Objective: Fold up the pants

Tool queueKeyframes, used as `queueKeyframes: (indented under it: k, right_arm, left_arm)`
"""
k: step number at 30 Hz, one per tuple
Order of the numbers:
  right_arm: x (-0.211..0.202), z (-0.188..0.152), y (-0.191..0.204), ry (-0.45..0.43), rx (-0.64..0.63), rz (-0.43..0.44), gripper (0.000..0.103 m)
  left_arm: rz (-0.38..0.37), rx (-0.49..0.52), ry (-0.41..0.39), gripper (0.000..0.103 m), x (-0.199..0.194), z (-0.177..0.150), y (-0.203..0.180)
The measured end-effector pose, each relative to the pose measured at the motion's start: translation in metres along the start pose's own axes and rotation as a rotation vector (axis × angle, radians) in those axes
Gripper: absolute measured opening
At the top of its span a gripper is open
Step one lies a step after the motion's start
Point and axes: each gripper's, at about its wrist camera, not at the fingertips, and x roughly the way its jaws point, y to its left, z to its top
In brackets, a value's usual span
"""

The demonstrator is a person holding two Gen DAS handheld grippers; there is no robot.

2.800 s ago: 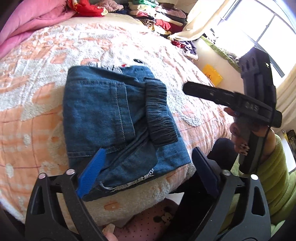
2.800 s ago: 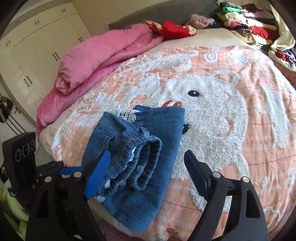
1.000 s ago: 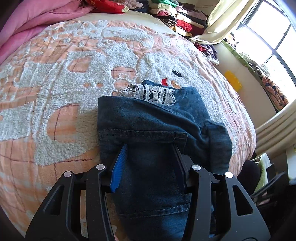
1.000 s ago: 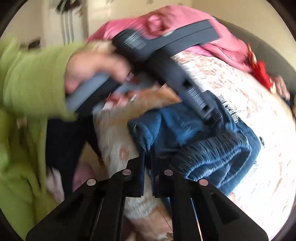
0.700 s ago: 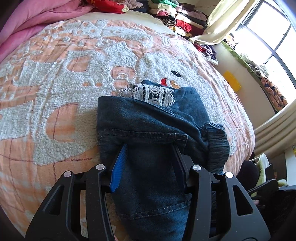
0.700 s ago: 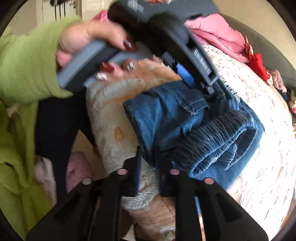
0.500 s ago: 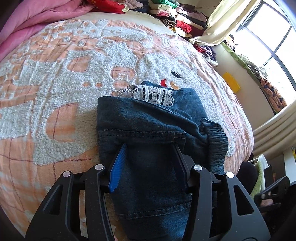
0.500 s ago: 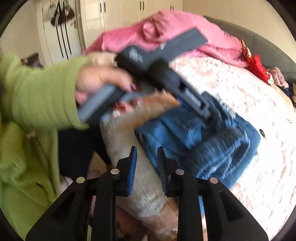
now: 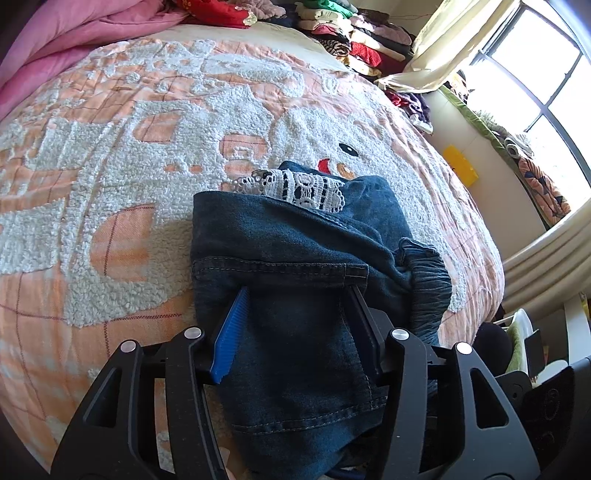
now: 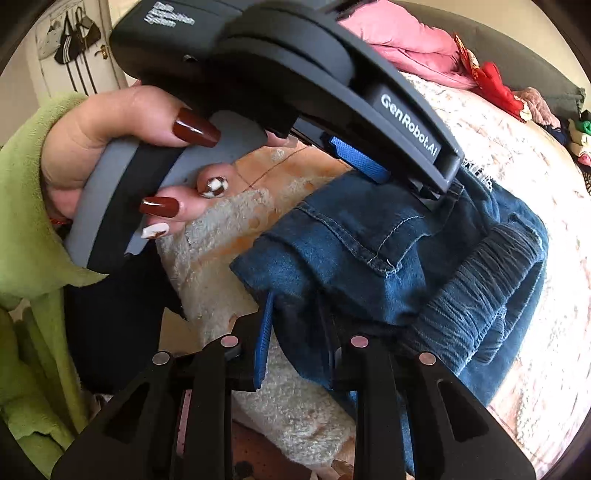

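The folded blue denim pants (image 9: 295, 266) lie near the bed's edge, with a white lace trim (image 9: 299, 186) at the far fold and the gathered waistband (image 9: 428, 280) at the right. My left gripper (image 9: 295, 306) is closed on a thick fold of the denim. In the right wrist view the pants (image 10: 388, 240) fill the middle; my right gripper (image 10: 295, 317) is closed on their near corner. The left gripper's body (image 10: 332, 85) and the hand holding it cross above the pants.
The bed has an orange and white fleecy cover (image 9: 129, 155). A pink duvet (image 9: 55, 40) lies at the far left. Stacked clothes (image 9: 351, 33) line the back. A window (image 9: 535, 66) is at the right. The bed edge (image 10: 229, 266) drops off beside the pants.
Both grippers have gone from open beside the pants to closed on the denim. The right gripper briefly drew back, then took hold of the near corner again.
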Motion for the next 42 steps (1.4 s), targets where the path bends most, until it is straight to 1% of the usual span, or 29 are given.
queueKeyframes:
  k: [6,8,11,13,16,19,20,23,25,28,30,32,33,35,36,37,38,42]
  right_arm:
    - [-0.018,0.002,0.000,-0.022,0.025,0.008,0.028]
    - [-0.027,0.003,-0.002,-0.032,0.026,0.009,0.033]
    - [-0.038,0.003,-0.001,-0.054,0.029,0.006,0.036]
    - [-0.047,0.002,-0.001,-0.074,0.032,0.012,0.037]
    - [-0.064,0.002,0.000,-0.107,0.032,0.001,0.050]
    - [-0.076,0.000,-0.003,-0.129,0.031,-0.010,0.052]
    - [-0.079,0.001,-0.002,-0.134,0.031,-0.016,0.054]
    - [-0.094,-0.004,-0.004,-0.160,0.037,-0.035,0.063]
    - [-0.097,-0.005,-0.007,-0.178,0.045,-0.042,0.066]
    - [-0.103,-0.009,-0.014,-0.205,0.057,-0.067,0.074]
    - [-0.108,-0.009,-0.018,-0.223,0.068,-0.086,0.076]
    - [-0.111,-0.008,-0.019,-0.239,0.080,-0.102,0.081]
    - [-0.114,-0.008,-0.022,-0.251,0.089,-0.113,0.082]
    - [-0.118,-0.008,-0.027,-0.271,0.106,-0.129,0.086]
    - [-0.121,-0.009,-0.031,-0.284,0.119,-0.143,0.086]
    - [-0.123,-0.009,-0.034,-0.293,0.131,-0.156,0.088]
    - [-0.125,-0.009,-0.037,-0.300,0.144,-0.163,0.091]
    - [-0.131,-0.013,-0.050,-0.321,0.191,-0.194,0.091]
  left_arm:
    - [0.011,0.010,-0.008,0.047,-0.002,-0.003,-0.005]
    - [0.012,0.010,-0.010,0.047,-0.002,-0.003,-0.004]
    - [0.014,0.008,-0.015,0.047,-0.005,-0.004,-0.005]
    - [0.014,0.007,-0.018,0.055,-0.006,-0.004,-0.004]
    - [0.017,0.010,-0.022,0.056,-0.009,-0.004,-0.006]
    - [0.019,0.012,-0.028,0.057,-0.012,-0.004,-0.007]
    - [0.020,0.012,-0.030,0.058,-0.013,-0.005,-0.007]
    - [0.024,0.011,-0.035,0.063,-0.017,-0.005,-0.008]
    - [0.031,0.017,-0.045,0.072,-0.021,-0.004,-0.009]
    - [0.051,0.029,-0.063,0.077,-0.027,-0.004,-0.011]
    - [0.066,0.040,-0.077,0.081,-0.032,-0.004,-0.012]
    - [0.079,0.050,-0.094,0.084,-0.037,-0.004,-0.015]
    - [0.083,0.052,-0.098,0.087,-0.039,-0.004,-0.015]
    - [0.094,0.059,-0.111,0.088,-0.043,-0.004,-0.017]
    - [0.100,0.063,-0.117,0.090,-0.046,-0.004,-0.018]
    - [0.103,0.064,-0.121,0.093,-0.048,-0.005,-0.018]
    - [0.105,0.065,-0.128,0.093,-0.050,-0.005,-0.019]
    - [0.118,0.078,-0.147,0.093,-0.057,-0.005,-0.023]
